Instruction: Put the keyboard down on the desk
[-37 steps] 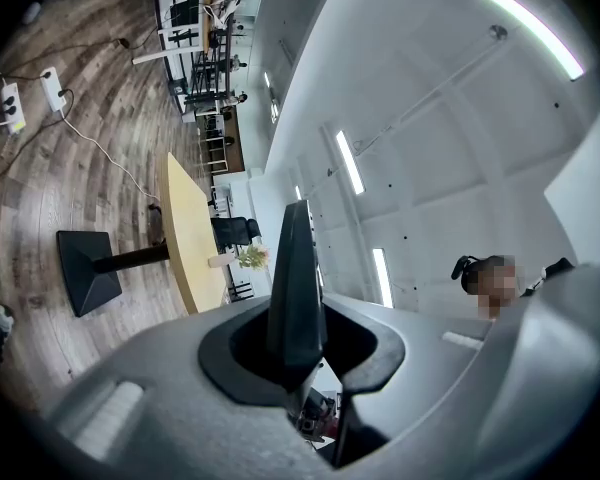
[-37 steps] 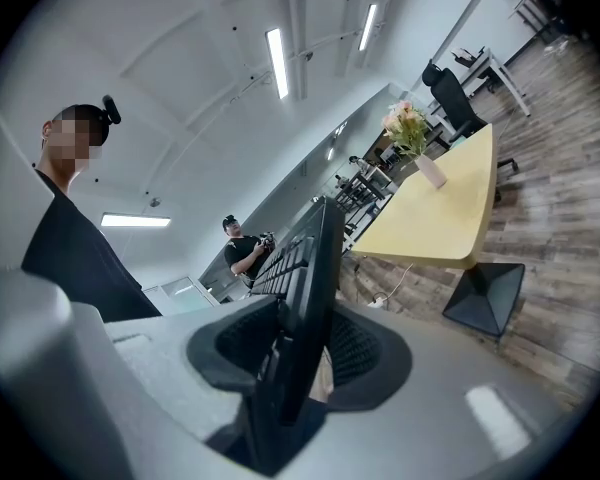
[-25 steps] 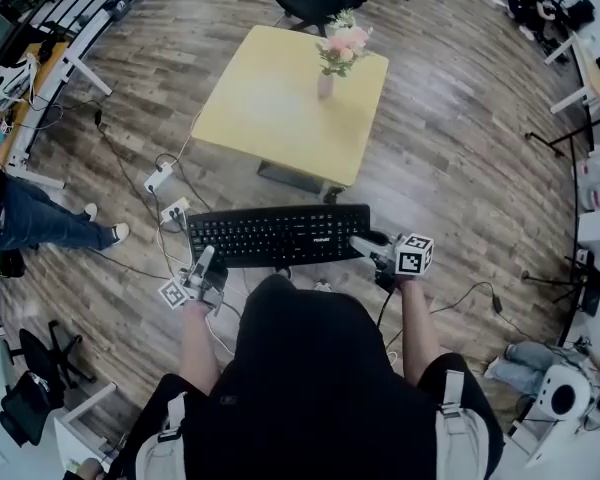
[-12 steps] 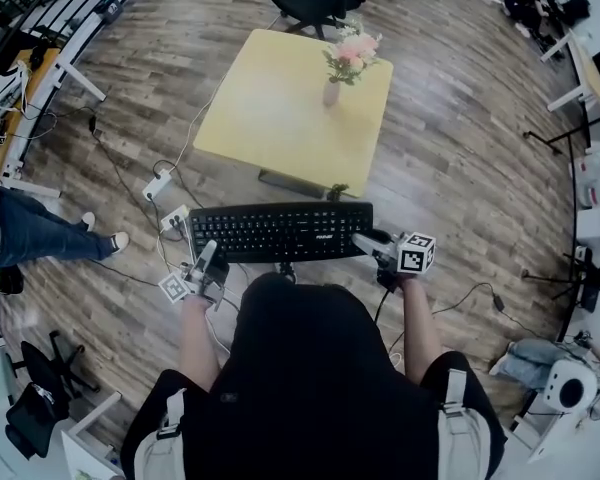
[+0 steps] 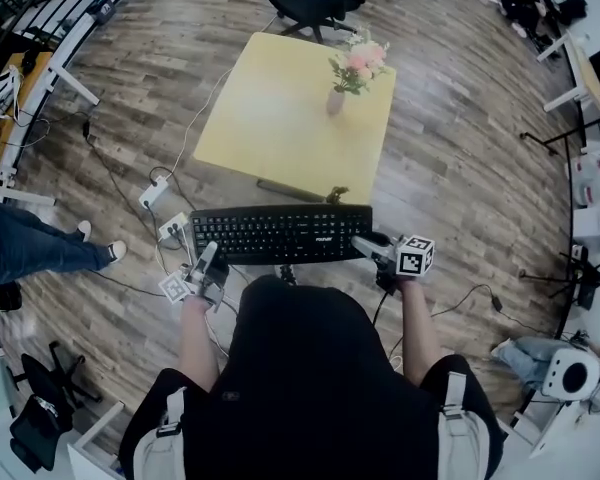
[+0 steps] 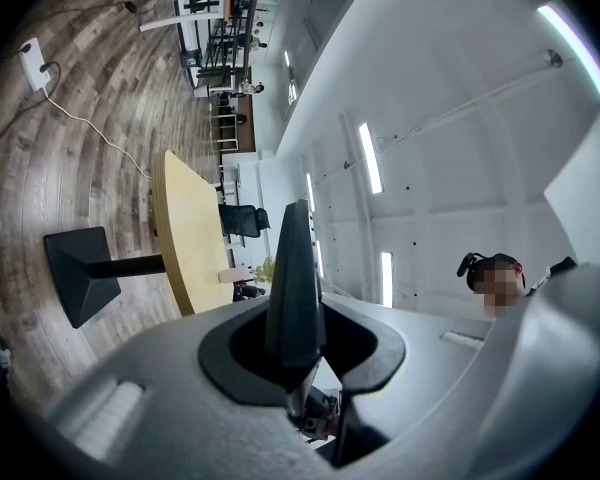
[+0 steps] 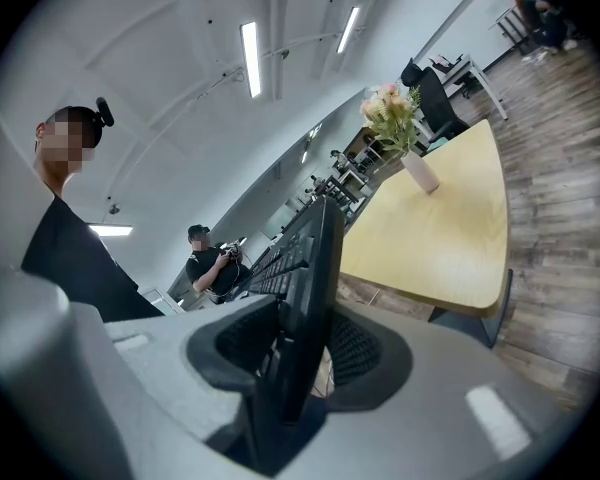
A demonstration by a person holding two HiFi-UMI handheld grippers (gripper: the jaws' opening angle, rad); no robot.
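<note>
The keyboard point(image 5: 280, 234) hangs mid-frame, just below the yellow worktop point(image 5: 270, 108). The left hand-held gripper point(image 5: 204, 260) and right hand-held gripper point(image 5: 362, 245) each pinch one end. Hold it level, move both together, and set it down away from the vase point(image 5: 336, 98).

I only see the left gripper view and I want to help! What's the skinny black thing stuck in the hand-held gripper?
Observer: A black keyboard, seen edge-on. The head view shows the left hand-held gripper clamping its left end.
Operator: Who holds the other end?
Observer: The right hand-held gripper is shut on the right end.
Operator: Is it on the desk?
Observer: Not yet. It's held in the air, short of the yellow desk.
</note>
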